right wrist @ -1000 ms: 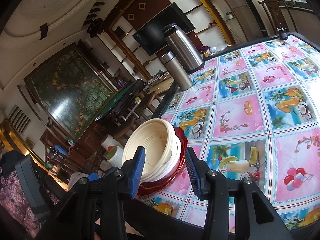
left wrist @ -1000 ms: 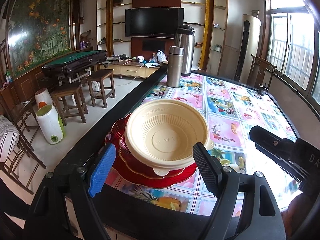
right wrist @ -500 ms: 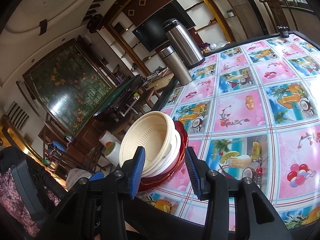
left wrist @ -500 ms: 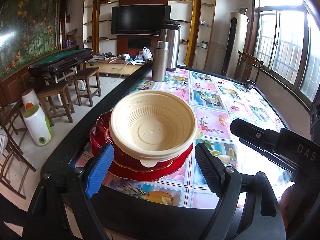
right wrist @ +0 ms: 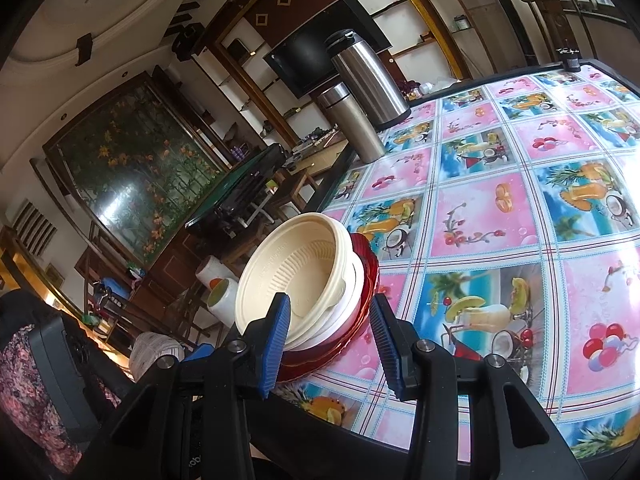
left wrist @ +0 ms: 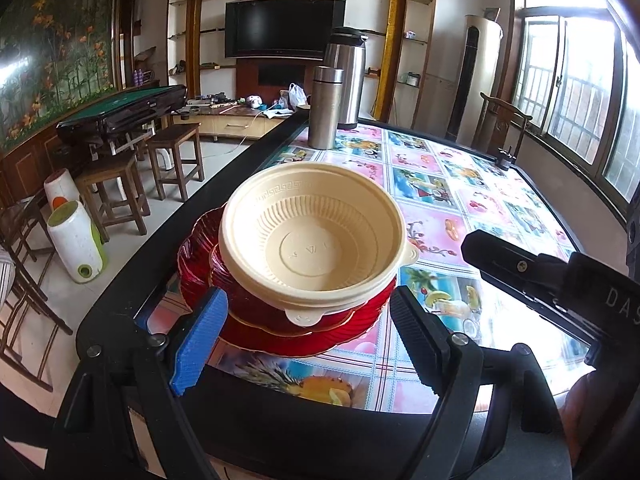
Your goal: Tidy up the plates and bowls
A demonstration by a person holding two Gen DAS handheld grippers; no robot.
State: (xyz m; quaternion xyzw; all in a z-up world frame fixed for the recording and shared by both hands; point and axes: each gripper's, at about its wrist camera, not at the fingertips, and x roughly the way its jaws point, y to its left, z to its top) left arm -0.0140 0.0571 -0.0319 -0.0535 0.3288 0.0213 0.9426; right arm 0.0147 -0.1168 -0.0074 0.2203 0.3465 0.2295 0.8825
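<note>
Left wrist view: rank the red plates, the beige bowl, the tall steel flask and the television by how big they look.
1. Red plates, widest, though nearest the camera.
2. Beige bowl, a little narrower, stacked on them.
3. Television, looks smaller only because it is far off.
4. Tall steel flask.

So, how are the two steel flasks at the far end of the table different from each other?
The front flask is slimmer and shorter; the back flask is wider and taller. The front flask has a flat steel cap, while the back flask has a black top. The front flask stands nearer the table's dark edge, partly hiding the back flask. Both are shiny steel and stand upright.
</note>
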